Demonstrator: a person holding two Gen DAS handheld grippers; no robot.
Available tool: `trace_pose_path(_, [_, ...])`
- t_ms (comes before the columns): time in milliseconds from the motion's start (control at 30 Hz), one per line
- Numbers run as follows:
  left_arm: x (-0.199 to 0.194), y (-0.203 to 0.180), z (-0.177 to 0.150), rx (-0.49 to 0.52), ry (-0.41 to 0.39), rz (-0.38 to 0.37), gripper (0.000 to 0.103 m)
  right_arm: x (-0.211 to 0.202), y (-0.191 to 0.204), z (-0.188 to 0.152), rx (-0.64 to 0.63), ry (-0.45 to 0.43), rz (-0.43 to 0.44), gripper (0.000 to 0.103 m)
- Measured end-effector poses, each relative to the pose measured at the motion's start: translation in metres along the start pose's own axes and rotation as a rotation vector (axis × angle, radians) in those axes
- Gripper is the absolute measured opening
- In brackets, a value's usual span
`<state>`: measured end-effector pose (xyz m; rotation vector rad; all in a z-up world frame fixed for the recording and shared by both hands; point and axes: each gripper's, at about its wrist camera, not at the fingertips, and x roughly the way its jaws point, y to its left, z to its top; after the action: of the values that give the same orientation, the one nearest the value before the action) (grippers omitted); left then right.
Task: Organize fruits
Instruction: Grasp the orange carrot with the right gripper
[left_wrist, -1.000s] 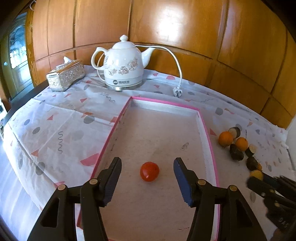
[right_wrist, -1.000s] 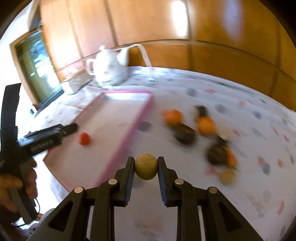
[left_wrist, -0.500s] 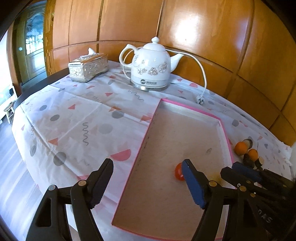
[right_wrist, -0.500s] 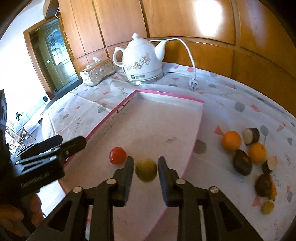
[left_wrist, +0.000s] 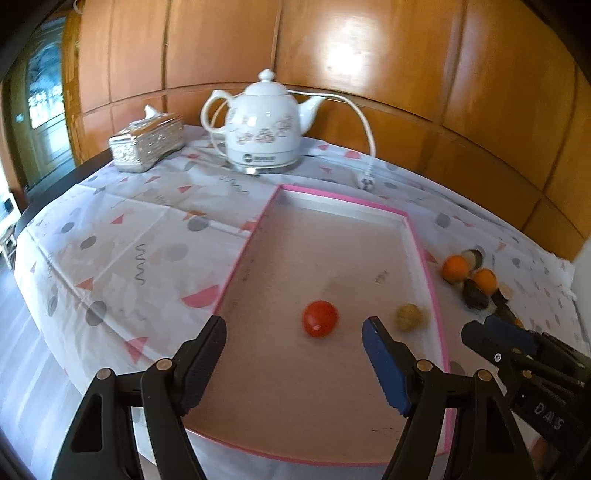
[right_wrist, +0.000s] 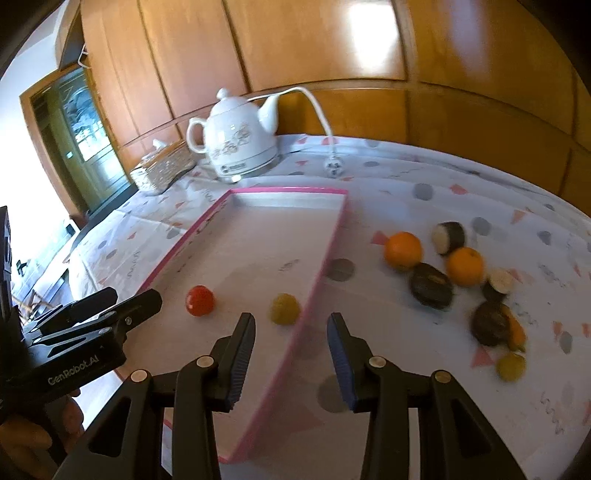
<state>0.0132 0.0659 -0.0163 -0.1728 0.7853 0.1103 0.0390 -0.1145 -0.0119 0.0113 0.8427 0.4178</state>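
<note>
A pink-rimmed tray (left_wrist: 417, 236) (right_wrist: 334, 236) lies on the tablecloth. In it sit a red tomato (left_wrist: 320, 318) (right_wrist: 200, 300) and a yellow-brown fruit (left_wrist: 409, 316) (right_wrist: 284, 308) near its right rim. My left gripper (left_wrist: 293, 339) is open and empty above the tray's near end. My right gripper (right_wrist: 291, 334) is open and empty over the tray's right rim, just behind the yellow-brown fruit; it also shows in the left wrist view (left_wrist: 495, 338). Loose fruits lie right of the tray: two oranges (right_wrist: 402, 249) (right_wrist: 464, 266), dark fruits (right_wrist: 431, 285) and a small yellow one (right_wrist: 511, 366).
A white electric kettle (left_wrist: 263, 127) (right_wrist: 240, 144) with its cord and plug (left_wrist: 365, 181) stands behind the tray. A silver tissue box (left_wrist: 147, 146) (right_wrist: 162, 170) is at the back left. Wooden wall panels close the far side. The table edge drops off at left.
My right gripper opened and let go of the yellow-brown fruit, which now lies in the tray beside the tomato. The right gripper then drew back to the right. The left gripper shifted.
</note>
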Motion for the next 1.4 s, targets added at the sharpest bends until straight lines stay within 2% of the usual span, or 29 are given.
trace_pose_path(333, [-0.003,-0.035,-0.008,0.094,0.012,-0.050,0.076,-0.024,-0.041,-0.013,0.079,-0.043,-0.084,0.041])
trace_pose_path(667, [-0.003,-0.061,-0.011,0.158,0.027,-0.135,0.076,-0.044,-0.130,-0.034,0.260,-0.029,-0.242,0.041])
trace_pose_path(867, [-0.002,-0.077,-0.010,0.186,0.037,-0.183,0.070,-0.051,-0.166,-0.045,0.346,-0.022,-0.282,0.041])
trace_pose_path(1133, [0.004,-0.101,-0.012,0.237,0.063,-0.229,0.070,-0.041,-0.174,-0.042,0.307,-0.001,-0.290,0.040])
trace_pose_path(1267, [0.006,-0.111,-0.012,0.253,0.073,-0.251,0.070,-0.026,-0.174,-0.030,0.253,0.039,-0.287,0.034])
trace_pose_path(1333, [0.006,-0.115,-0.012,0.258,0.075,-0.258,0.070,-0.018,-0.176,-0.024,0.234,0.052,-0.282,0.027])
trace_pose_path(1400, [0.007,-0.120,-0.011,0.265,0.082,-0.268,0.070,-0.010,-0.177,-0.019,0.211,0.069,-0.282,0.027])
